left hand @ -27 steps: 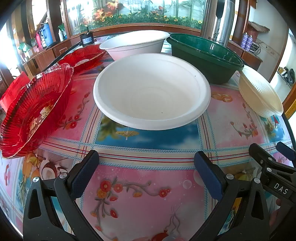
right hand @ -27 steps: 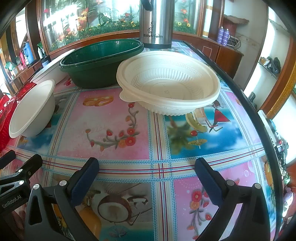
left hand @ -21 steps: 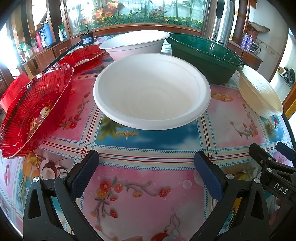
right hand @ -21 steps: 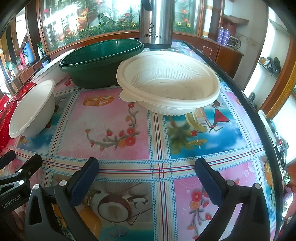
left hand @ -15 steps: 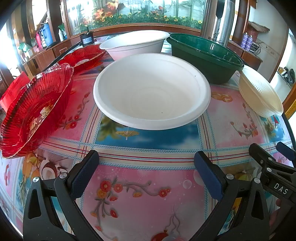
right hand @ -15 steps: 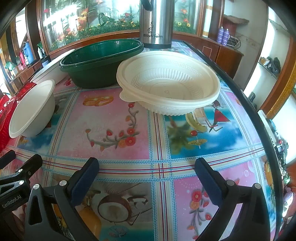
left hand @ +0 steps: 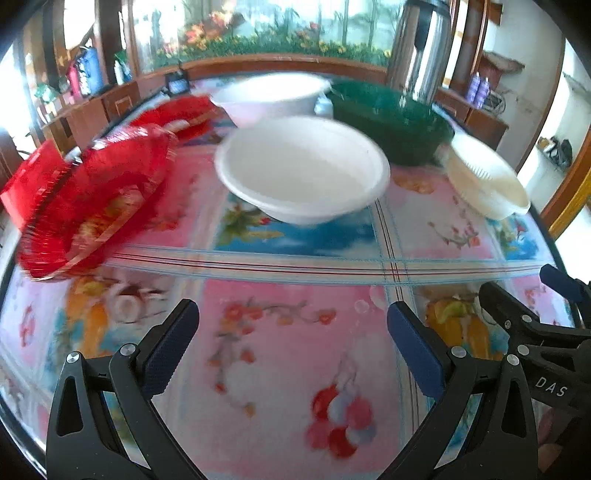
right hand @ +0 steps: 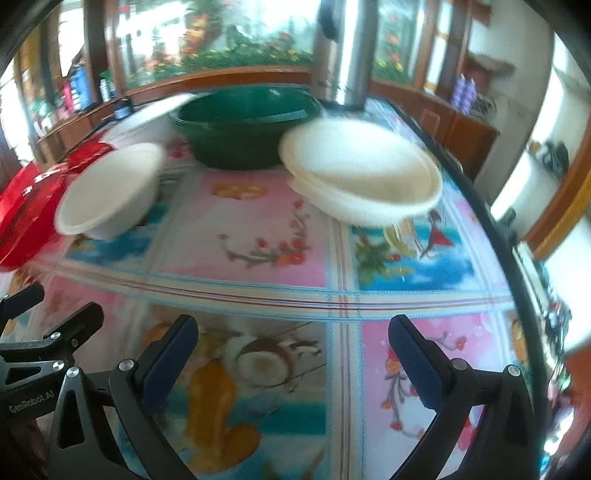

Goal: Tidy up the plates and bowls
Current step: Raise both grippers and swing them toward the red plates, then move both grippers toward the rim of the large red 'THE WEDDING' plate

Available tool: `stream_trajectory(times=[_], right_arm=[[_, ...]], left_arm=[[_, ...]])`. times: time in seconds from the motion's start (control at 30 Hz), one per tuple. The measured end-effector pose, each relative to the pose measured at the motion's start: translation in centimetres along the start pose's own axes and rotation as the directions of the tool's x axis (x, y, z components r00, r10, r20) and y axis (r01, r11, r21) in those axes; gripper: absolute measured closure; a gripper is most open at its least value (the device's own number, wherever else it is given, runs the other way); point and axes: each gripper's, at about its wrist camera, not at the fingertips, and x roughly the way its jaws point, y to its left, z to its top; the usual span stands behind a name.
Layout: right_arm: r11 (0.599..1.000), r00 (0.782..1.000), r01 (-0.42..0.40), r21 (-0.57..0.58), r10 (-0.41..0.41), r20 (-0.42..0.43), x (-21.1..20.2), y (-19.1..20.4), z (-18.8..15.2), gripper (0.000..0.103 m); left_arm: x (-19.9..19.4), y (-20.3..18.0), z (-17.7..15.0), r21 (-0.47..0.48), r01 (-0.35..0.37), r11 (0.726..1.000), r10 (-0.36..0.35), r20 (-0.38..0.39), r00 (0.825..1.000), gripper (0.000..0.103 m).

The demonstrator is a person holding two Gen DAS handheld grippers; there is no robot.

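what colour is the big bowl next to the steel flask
Dark green bowl, clearest in the right wrist view.

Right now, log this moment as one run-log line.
left gripper: open, empty | right gripper: open, empty | white bowl: on table, untouched | cream bowl: on table, untouched | stage: nothing grasped yet

Bright daylight is streaming through a long glazed panel [left hand: 258, 33] at the back, plants and orange flowers showing behind it. A curved wooden ledge [left hand: 280, 61] is running beneath it. The desk [left hand: 295, 354] is wearing a glossy pink-and-blue floral cloth. A steel thermos [right hand: 343, 48] is standing at the far edge. A white wall [left hand: 532, 44] is rising to the right.
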Motion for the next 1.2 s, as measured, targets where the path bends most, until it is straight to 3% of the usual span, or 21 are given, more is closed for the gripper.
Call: stream_trajectory(times=[0.2, 0.3, 0.73, 0.9, 1.2], right_arm=[[0.995, 0.994, -0.082, -0.048, 0.085, 0.067, -2.6, 3.0, 1.0, 0.000], [0.991, 0.991, -0.096, -0.094, 0.104, 0.087, -3.3, 4.6, 1.7, 0.000], [0.954, 0.966, -0.188, -0.233, 0.222, 0.134, -4.3, 12.8, 3.7, 0.000], [0.936, 0.948, -0.256, -0.244, 0.292, 0.127, -4.3, 14.7, 4.6, 0.000], [0.921, 0.941, -0.279, -0.271, 0.318, 0.112, -3.5, 17.5, 5.5, 0.000]], left_arm=[[-4.3, 3.5, 0.1, -0.031, 0.016, 0.999, -0.013, 0.092, 0.996, 0.000], [-5.6, 5.3, 0.1, -0.029, -0.014, 0.999, 0.017, 0.122, 0.992, 0.000], [-7.7, 14.6, 0.5, -0.184, -0.137, 0.973, 0.164, 0.140, 0.976, 0.000], [-7.5, 17.0, 0.4, -0.237, -0.134, 0.962, 0.168, 0.125, 0.978, 0.000], [-7.9, 18.8, 0.5, -0.257, -0.140, 0.956, 0.182, 0.151, 0.972, 0.000]])
